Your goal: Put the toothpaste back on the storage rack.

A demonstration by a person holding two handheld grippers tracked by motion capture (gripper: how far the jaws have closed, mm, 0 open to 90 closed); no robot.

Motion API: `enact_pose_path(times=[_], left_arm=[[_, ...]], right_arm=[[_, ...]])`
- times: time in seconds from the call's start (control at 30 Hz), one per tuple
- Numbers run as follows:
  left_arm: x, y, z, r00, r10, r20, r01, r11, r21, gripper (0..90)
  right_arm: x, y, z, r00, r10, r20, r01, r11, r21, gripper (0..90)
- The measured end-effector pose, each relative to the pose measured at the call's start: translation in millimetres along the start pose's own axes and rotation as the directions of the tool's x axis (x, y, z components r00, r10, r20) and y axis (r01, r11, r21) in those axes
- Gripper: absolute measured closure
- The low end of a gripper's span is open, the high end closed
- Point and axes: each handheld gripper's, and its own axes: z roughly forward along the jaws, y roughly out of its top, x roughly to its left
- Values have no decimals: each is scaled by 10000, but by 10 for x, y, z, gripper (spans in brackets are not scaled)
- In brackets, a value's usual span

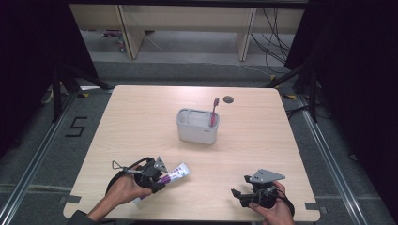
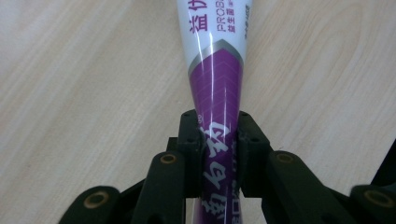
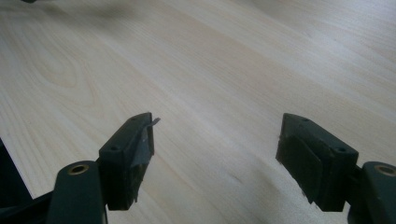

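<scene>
A white and purple toothpaste tube (image 1: 174,174) (image 2: 215,70) lies near the table's front left. My left gripper (image 1: 157,180) (image 2: 217,140) is shut on its purple part, both pads pressing its sides. A grey holder cup (image 1: 197,126) stands at the table's middle with a red toothbrush (image 1: 214,111) upright in its right end. My right gripper (image 1: 240,187) (image 3: 217,147) rests near the front right edge, jaws wide apart over bare wood, nothing between them.
The light wooden table (image 1: 141,122) has a round cable hole (image 1: 228,99) at its far side. Black stands and floor cables sit beyond the table on both sides.
</scene>
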Motion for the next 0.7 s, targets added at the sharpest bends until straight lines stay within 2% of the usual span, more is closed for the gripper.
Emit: enact_pose_path(times=[0.07, 0.27, 0.3, 0.33, 0.37, 0.5, 0.6, 0.67, 0.7], left_arm=[[12, 10, -40, 9996, -291, -21, 290, 9989, -355, 746], [94, 56, -133, 9990, -416, -145, 397, 9928, -1132, 746], [114, 66, -153, 9990, -352, -269, 316, 9920, -1219, 746], [121, 70, -158, 9986, -433, -289, 389, 9896, -1383, 746], [136, 78, -169, 9985, -523, -187, 491, 9885, -1427, 746], [183, 96, -220, 9974, -645, -335, 573, 9815, -1824, 746], [218, 99, -261, 9955, -858, -408, 737, 9684, -2382, 746], [244, 105, -298, 9948, -915, -452, 772, 9643, -2533, 746], [253, 110, -320, 9927, -1065, -565, 869, 9572, -2762, 746]], right_arm=[[-1, 1, -2, 10000, 1, 19, -1, 10000, -3, 281], [-3, 0, -2, 10000, -1, -22, 1, 10000, -19, 281], [-5, 0, -1, 10000, -41, 12, 41, 10000, -63, 281], [15, -3, -5, 9996, 269, -75, -269, 9996, 32, 281], [12, -3, -3, 9997, 228, -70, -228, 9997, 23, 281], [10, -3, -5, 9997, 241, -82, -241, 9997, 17, 281], [10, -3, -5, 9997, 241, -81, -241, 9997, 19, 281], [11, -3, -6, 9997, 243, -81, -242, 9997, 19, 281], [10, -3, -5, 9997, 243, -81, -243, 9997, 18, 281]])
